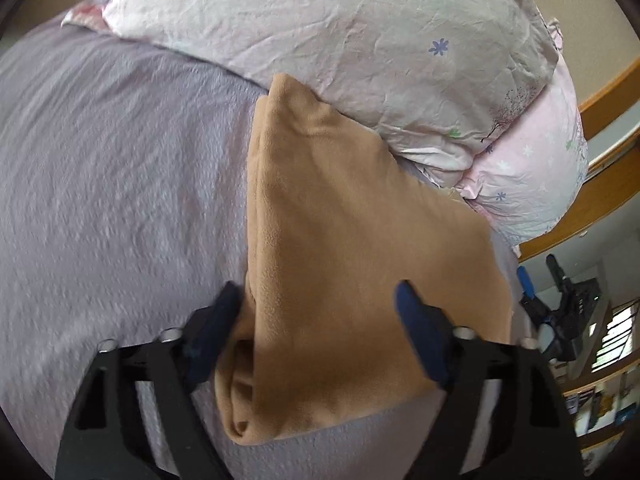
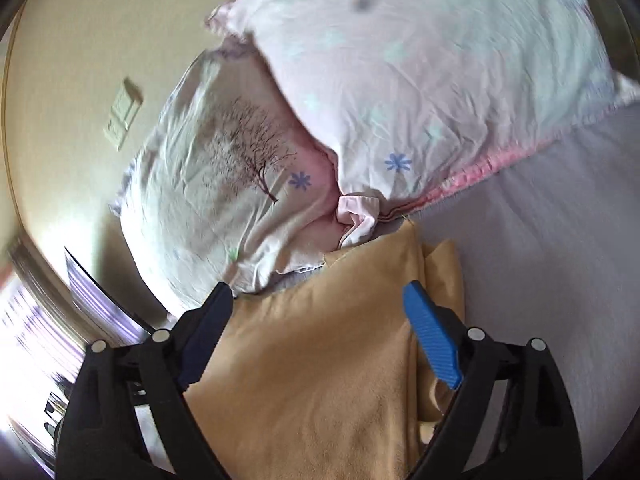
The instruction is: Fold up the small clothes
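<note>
Bed (image 1: 100, 168) with a lilac sheet fills most of both views, and floral pillows (image 1: 340, 40) are piled at the far end. The tan garment (image 1: 340, 240) lies on the sheet just below them, looking already folded over into layers, so probably a final fold or tidy-up is left. Left tongs (image 1: 320, 300) and right tongs (image 2: 320, 300) both gape wide over it, holding nothing. Its near edge is cut off behind the tongs, and the edges of the right view are blurry.
</note>
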`<state>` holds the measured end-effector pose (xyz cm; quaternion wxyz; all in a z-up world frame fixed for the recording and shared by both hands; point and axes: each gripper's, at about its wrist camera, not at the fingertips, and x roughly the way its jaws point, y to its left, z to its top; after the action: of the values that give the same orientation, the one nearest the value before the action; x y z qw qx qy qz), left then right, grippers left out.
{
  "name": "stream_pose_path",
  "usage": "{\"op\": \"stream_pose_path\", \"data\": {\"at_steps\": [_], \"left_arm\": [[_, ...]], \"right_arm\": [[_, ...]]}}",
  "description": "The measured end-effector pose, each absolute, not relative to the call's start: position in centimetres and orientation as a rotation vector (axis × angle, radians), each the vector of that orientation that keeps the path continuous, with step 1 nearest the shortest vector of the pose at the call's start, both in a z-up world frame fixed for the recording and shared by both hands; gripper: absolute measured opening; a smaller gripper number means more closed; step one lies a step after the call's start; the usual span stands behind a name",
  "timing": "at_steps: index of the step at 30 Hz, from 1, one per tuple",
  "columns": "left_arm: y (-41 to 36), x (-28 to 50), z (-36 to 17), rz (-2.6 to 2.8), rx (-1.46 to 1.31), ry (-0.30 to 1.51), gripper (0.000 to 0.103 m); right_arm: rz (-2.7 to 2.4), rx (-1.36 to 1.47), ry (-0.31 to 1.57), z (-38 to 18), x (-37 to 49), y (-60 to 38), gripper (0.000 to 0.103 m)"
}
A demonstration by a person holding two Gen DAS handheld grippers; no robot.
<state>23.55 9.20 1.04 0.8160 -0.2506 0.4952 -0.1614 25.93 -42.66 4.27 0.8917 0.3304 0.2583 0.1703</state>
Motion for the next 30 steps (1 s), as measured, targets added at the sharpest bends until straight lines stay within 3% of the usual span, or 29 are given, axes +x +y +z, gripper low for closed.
{"op": "stream_pose_path", "data": {"at_steps": [1, 2, 6, 10, 15, 20, 23, 24, 26, 27, 28, 30], "left_arm": [[9.5, 23.5, 0.8, -0.325, -0.573, 1.065, 0.040], [9.8, 23.7, 0.2, -0.339, -0.633, 1.091, 0.021], [10.4, 23.8, 0.5, -0.389, -0.775, 1.066, 0.017], [6.5, 24.4, 6.1, -0.529, -0.748, 0.955, 0.017], [-6.3, 25.9, 11.2, -0.828, -0.635, 0.914, 0.017], [-20.4, 27.7, 6.9, -1.010, -0.564, 1.113, 0.018], [-21.6, 28.0, 5.5, -1.130, -0.708, 1.159, 0.018], [-20.7, 27.8, 6.0, -1.129, -0.723, 1.127, 0.020], [-17.8, 27.3, 7.6, -1.047, -0.681, 1.040, 0.041], [-15.9, 27.0, 8.4, -0.965, -0.636, 0.997, 0.058], [-14.3, 26.8, 8.8, -0.878, -0.590, 0.973, 0.064], [-11.4, 26.6, 8.8, -0.739, -0.509, 0.969, 0.064]], "right_arm": [[0.353, 0.702, 0.545, 4.6, 26.2, -43.1, 0.087], [0.352, 0.710, 0.547, 4.3, 26.3, -43.1, 0.087], [0.363, 0.744, 0.514, 4.3, 25.5, -43.6, 0.087], [0.360, 0.784, 0.456, 4.8, 24.6, -44.8, 0.087], [0.309, 0.816, 0.399, 4.8, 24.1, -46.7, 0.087], [0.239, 0.789, 0.416, 4.4, 24.0, -48.1, 0.087], [0.213, 0.780, 0.426, 4.3, 23.9, -49.0, 0.087], [0.215, 0.784, 0.430, 4.3, 23.9, -49.2, 0.087], [0.235, 0.786, 0.467, 4.4, 24.1, -49.4, 0.087], [0.252, 0.785, 0.507, 4.3, 24.4, -49.2, 0.087], [0.273, 0.787, 0.558, 4.2, 24.7, -49.1, 0.087], [0.333, 0.803, 0.667, 3.5, 25.2, -48.8, 0.087]]}}
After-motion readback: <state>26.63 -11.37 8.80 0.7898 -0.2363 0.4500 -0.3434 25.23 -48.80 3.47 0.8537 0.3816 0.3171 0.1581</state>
